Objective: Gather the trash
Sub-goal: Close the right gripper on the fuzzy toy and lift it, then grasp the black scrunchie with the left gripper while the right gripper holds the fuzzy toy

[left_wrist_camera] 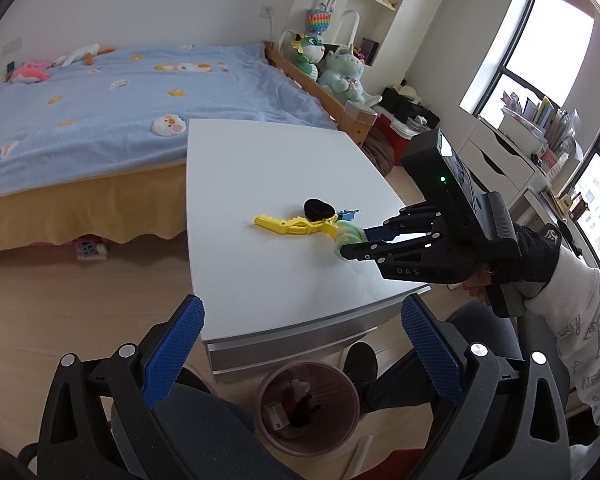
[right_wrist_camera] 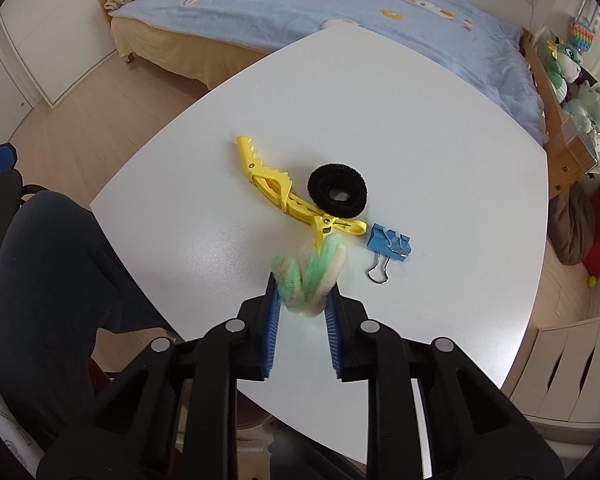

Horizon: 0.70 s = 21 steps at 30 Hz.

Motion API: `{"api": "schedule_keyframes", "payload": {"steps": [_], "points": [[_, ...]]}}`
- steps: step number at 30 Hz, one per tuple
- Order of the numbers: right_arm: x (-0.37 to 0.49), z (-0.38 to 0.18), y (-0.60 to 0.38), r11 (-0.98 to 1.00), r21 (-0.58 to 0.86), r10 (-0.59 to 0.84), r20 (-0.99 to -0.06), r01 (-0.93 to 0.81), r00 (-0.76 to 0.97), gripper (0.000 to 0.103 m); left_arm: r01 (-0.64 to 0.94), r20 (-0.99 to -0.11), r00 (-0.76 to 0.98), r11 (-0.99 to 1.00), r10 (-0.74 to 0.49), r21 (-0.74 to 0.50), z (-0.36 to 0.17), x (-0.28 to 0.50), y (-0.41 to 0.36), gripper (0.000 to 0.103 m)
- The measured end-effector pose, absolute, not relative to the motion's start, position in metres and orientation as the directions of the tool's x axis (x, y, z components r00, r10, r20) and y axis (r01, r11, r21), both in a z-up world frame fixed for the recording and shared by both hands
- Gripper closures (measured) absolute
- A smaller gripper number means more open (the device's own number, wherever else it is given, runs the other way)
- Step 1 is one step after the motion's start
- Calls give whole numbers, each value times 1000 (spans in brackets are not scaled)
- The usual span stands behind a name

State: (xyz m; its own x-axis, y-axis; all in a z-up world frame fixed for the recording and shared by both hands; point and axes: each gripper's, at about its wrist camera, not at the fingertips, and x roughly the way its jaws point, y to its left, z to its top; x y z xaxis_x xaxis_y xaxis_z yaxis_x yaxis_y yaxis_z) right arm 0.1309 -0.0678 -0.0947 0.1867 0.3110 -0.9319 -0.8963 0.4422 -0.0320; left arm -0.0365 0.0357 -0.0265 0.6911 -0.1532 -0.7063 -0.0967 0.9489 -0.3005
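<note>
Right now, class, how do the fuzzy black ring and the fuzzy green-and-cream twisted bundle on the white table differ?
The fuzzy black ring is one dark colour; the fuzzy green-and-cream twisted bundle mixes pale shades. The ring is a closed round loop with a hole; the bundle is a long twist. The ring lies free; the bundle sits clamped in the right gripper. Both look soft and rest on the white table.

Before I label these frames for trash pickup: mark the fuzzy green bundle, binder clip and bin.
fuzzy green bundle (right_wrist_camera: 306,276), right wrist view, its middle
binder clip (right_wrist_camera: 389,241), right wrist view, blue body
bin (left_wrist_camera: 269,380), left wrist view, rim

Black grippers (right_wrist_camera: 302,292), blue ribbed pads (left_wrist_camera: 430,346), silver screws; white printed sleeve (left_wrist_camera: 584,320), perhaps dark glove.
</note>
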Motion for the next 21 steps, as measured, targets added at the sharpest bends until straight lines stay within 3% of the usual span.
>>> {"api": "schedule_keyframes", "payload": {"steps": [21], "points": [[121, -50, -134, 617, 97, 443, -863, -781, 243, 87, -43, -706, 687, 960, -172, -276, -15, 12, 26, 8]]}}
